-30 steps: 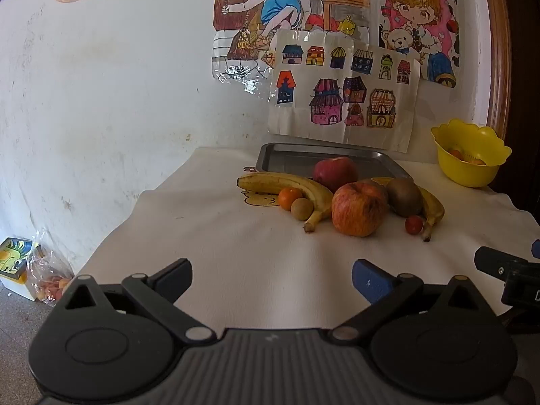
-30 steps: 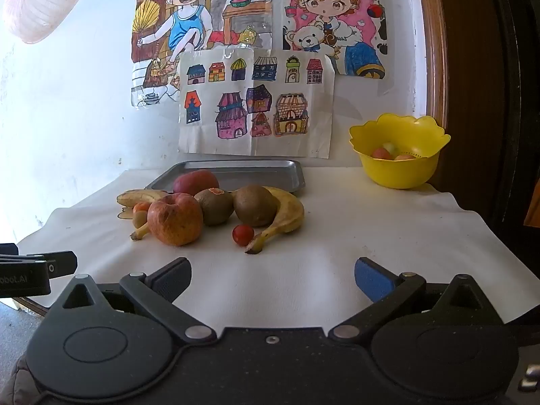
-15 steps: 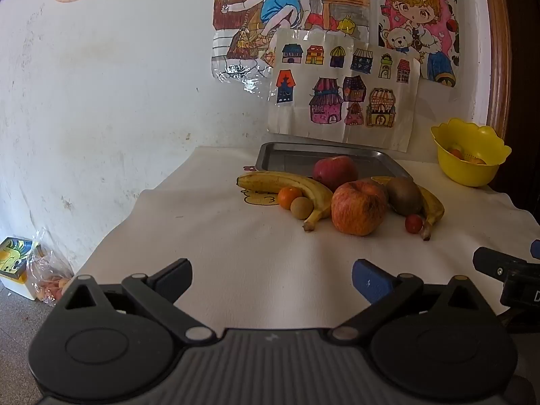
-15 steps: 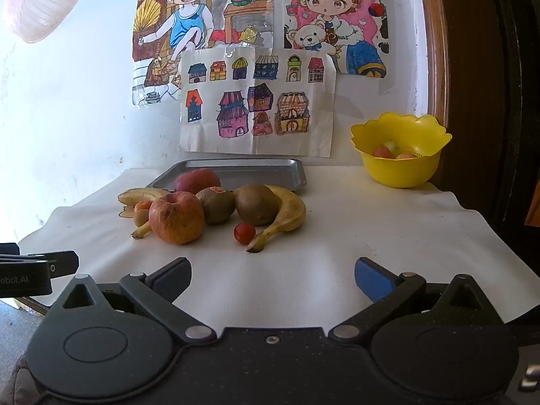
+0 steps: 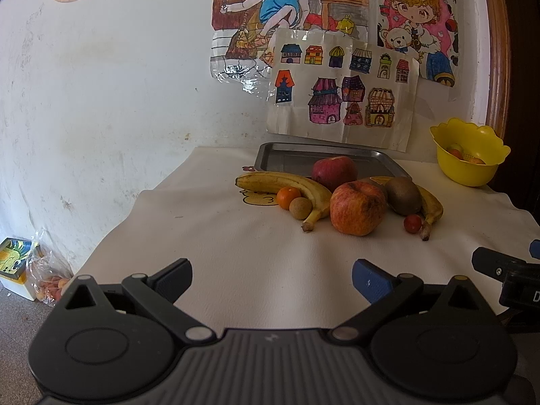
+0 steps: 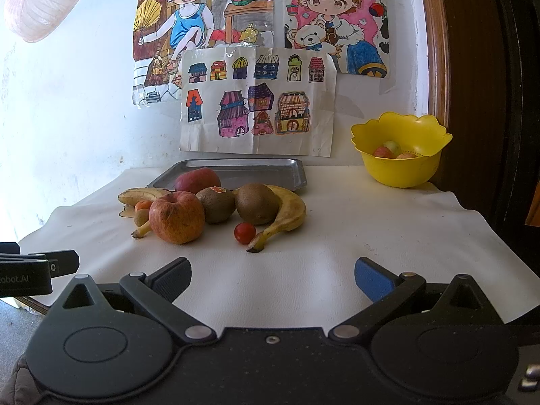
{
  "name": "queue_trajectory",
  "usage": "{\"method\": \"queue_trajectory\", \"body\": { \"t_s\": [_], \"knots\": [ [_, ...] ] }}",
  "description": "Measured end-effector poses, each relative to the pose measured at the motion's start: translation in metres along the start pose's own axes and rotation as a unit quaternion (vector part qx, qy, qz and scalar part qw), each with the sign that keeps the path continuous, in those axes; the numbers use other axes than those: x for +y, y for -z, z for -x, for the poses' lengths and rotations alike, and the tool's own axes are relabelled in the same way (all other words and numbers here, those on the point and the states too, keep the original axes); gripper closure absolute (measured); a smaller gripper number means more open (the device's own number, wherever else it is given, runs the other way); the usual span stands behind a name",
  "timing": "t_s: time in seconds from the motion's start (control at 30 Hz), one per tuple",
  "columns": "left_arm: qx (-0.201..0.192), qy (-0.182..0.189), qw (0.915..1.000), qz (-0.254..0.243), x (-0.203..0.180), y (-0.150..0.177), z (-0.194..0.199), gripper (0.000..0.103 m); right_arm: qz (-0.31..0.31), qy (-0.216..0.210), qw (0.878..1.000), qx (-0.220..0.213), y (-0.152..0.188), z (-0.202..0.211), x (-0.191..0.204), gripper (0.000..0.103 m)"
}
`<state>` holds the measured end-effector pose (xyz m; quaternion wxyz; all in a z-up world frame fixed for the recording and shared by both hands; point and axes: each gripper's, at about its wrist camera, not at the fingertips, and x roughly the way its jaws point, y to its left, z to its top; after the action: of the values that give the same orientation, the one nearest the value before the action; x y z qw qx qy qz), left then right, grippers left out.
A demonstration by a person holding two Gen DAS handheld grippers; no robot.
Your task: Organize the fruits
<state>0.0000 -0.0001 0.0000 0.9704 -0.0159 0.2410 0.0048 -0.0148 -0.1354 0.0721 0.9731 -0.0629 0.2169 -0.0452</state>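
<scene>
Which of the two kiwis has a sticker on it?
The left kiwi, beside the front apple, carries an orange sticker on top. The right kiwi, resting against the banana, is plain brown.

I read "MORNIN" across the top of the pink cartoon poster [image 5: 418,17], and "obot.AI" on the left gripper [image 6: 25,278] body at frame edge.

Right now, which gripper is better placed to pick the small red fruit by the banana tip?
Right, probably. The right gripper is open and the red fruit lies almost straight ahead of it. From the left gripper, also open, the fruit sits off to the right, past the big apple.
</scene>
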Motion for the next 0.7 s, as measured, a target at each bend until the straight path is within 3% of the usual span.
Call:
{"method": "queue_trajectory", "body": {
  "t_s": [0.7],
  "knots": [
    [0.000,0.000,1.0000,0.000,0.0000,0.0000,0.0000,0.000,-0.001,0.000,1.000,0.000,-0.0014,0.0010,0.0011,0.001]
  ]
}}
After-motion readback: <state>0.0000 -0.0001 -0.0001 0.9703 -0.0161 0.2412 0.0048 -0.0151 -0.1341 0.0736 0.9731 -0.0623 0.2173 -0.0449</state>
